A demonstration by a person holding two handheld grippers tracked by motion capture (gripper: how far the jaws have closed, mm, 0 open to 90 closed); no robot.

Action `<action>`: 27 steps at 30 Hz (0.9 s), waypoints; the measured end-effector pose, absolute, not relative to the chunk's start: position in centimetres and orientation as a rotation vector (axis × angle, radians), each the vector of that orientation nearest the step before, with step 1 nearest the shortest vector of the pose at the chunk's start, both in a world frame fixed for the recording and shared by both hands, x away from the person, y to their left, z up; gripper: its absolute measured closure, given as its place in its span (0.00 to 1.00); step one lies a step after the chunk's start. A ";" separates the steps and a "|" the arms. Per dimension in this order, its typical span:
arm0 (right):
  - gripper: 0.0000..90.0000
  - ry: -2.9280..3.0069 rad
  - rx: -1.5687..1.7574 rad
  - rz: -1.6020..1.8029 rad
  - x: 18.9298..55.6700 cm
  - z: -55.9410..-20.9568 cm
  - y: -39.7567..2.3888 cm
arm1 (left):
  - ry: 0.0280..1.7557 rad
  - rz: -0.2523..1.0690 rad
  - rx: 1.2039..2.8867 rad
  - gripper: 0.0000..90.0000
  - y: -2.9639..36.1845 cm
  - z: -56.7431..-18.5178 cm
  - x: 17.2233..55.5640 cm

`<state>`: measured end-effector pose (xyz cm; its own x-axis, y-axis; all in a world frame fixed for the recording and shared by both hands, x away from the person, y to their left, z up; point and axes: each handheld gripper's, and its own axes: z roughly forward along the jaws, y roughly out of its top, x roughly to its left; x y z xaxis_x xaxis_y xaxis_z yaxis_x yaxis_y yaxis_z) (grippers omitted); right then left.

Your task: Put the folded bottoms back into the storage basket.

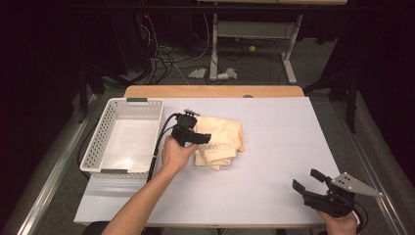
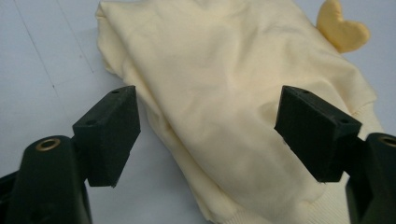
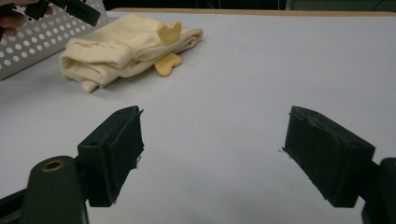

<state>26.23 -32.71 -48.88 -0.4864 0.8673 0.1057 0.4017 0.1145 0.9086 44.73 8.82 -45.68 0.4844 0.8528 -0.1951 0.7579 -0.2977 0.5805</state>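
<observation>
Folded garment [image 1: 219,140] lies on the table [image 1: 274,147], right of the basket [image 1: 125,134]

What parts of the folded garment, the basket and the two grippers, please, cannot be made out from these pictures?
- Folded cream garment: in the high view the left gripper and hand cover its left edge; in the left gripper view the frame cuts off its top and lower right.
- Whether the left gripper touches the cloth: cannot tell.
- White basket: near wall's inner face is hidden in the high view.
- Right gripper: the bottom edge cuts off its hand.
</observation>
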 end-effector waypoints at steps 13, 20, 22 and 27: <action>0.22 1.942 1.228 1.349 26.2 -48.9 -32.7 | 1.383 0.155 2.155 0.23 7.2 -46.6 46.9; 0.22 1.943 1.226 1.351 26.2 -48.9 -32.7 | 1.431 0.141 2.170 0.23 6.8 -47.8 48.0; 0.22 1.944 1.225 1.352 26.2 -48.9 -32.7 | 1.440 0.135 2.174 0.23 6.9 -48.2 48.1; 0.22 1.944 1.224 1.353 26.2 -48.9 -32.7 | 1.449 0.129 2.174 0.23 6.9 -48.6 48.4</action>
